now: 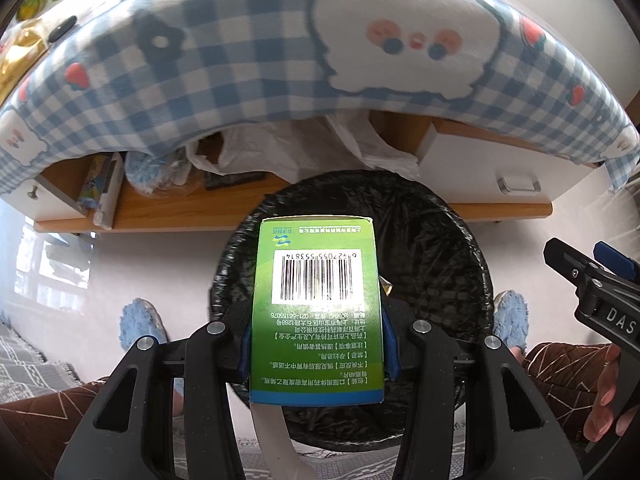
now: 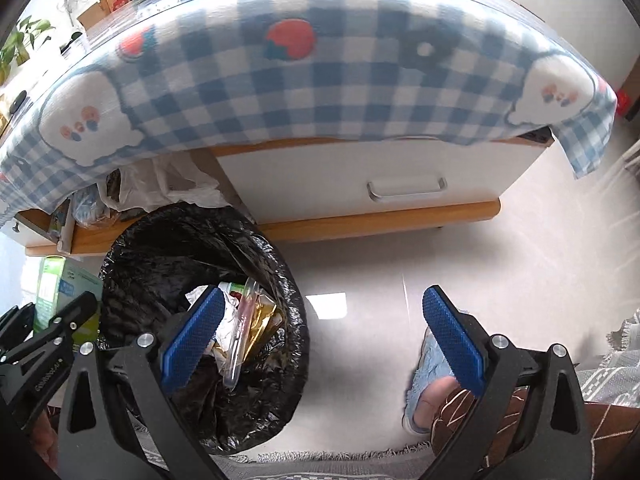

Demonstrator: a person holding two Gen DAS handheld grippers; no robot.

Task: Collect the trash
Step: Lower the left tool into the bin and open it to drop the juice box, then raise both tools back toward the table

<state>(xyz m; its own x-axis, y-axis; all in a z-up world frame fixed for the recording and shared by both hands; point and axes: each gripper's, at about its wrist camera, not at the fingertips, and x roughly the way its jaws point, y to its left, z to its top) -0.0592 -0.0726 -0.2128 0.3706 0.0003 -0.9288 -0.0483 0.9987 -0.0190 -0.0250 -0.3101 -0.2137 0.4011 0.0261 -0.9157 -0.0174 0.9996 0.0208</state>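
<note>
Green box (image 1: 316, 308) (upright) — above bin (image 1: 448, 264).

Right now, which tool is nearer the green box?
Left. The left tool is clamped on the green box above the trash bin. The right tool stands open and empty beside it.

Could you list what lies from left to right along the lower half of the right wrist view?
Green box → bin → blue slipper.

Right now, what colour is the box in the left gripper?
Green box, blue bottom edge; clearest in left wrist view.
</note>
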